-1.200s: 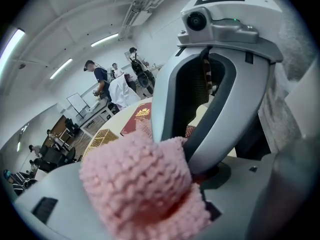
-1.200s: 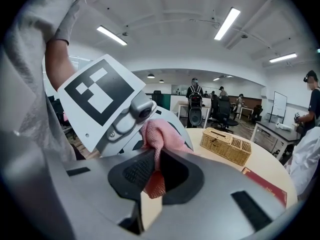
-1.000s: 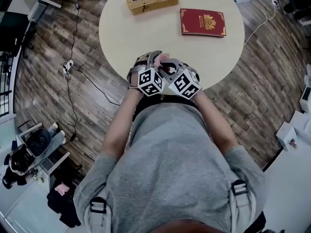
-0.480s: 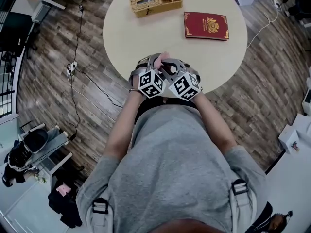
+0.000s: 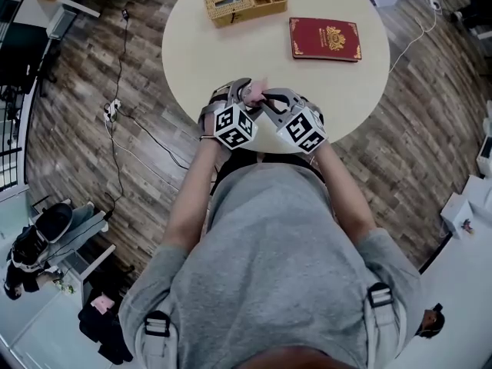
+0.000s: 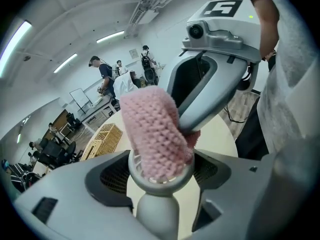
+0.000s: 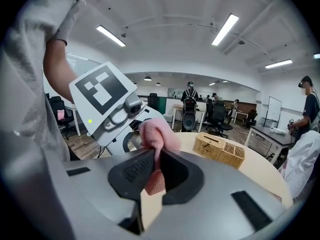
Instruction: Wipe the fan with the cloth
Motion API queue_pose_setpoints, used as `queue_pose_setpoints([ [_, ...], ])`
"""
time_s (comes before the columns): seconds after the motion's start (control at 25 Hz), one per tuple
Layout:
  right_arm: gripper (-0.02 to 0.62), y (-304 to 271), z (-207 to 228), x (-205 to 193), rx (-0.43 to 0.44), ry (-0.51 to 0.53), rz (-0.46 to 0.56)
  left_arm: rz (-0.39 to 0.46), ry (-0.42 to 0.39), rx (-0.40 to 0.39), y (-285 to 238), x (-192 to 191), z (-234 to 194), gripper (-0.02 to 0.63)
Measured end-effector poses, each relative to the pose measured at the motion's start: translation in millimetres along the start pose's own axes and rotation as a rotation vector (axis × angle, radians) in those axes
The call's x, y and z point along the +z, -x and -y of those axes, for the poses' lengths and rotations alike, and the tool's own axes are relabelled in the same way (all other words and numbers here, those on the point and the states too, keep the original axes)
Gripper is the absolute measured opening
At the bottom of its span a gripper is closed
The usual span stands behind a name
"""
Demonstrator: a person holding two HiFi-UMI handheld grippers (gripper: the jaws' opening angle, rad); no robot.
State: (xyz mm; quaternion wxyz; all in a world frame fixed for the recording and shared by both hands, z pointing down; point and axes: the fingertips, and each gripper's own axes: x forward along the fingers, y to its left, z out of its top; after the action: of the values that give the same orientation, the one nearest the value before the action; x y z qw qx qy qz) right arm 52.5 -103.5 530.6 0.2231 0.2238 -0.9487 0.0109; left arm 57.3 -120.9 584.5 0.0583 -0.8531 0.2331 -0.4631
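Left tool (image 6: 160,176): closed on the grey fan (image 6: 157,211).
Right tool (image 7: 154,176): clamped on the pink knitted cloth (image 6: 154,131).
Cloth: pressed onto the fan's head, just ahead of the left tool's jaws.
Counter (image 5: 307,91): beneath both tools.

In the left gripper view the cloth (image 6: 152,129) covers the face of the fan (image 6: 159,206), so only its rim and handle show. In the head view the fan lies hidden under the left hand-held gripper (image 5: 244,92) and the right hand-held gripper (image 5: 267,98). The far edge of the counter (image 5: 200,52) is cut off at the top. The gold print on the red book (image 5: 324,38) is too small to read.
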Motion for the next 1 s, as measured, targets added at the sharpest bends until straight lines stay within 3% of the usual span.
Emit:
queue_pose_setpoints([
  [0.36,0.04,-10,-27,5,0.039,-0.003,-0.006,0.009,-0.002,-0.009,3,0,3,0.383],
  [0.56,0.041,-9,-17,22,0.019,-0.026,0.053,0.095,0.08,-0.046,9,18,14,0.383],
  [0.72,0.041,-2,-3,25,-0.011,-0.036,0.069,0.125,0.098,-0.054,11,24,14,0.383],
  [0.88,0.041,7,10,24,-0.036,-0.096,0.102,0.189,0.192,-0.084,11,28,13,0.383],
  [1.0,0.041,13,15,22,-0.047,-0.113,0.109,0.191,0.207,-0.085,11,25,12,0.383],
])
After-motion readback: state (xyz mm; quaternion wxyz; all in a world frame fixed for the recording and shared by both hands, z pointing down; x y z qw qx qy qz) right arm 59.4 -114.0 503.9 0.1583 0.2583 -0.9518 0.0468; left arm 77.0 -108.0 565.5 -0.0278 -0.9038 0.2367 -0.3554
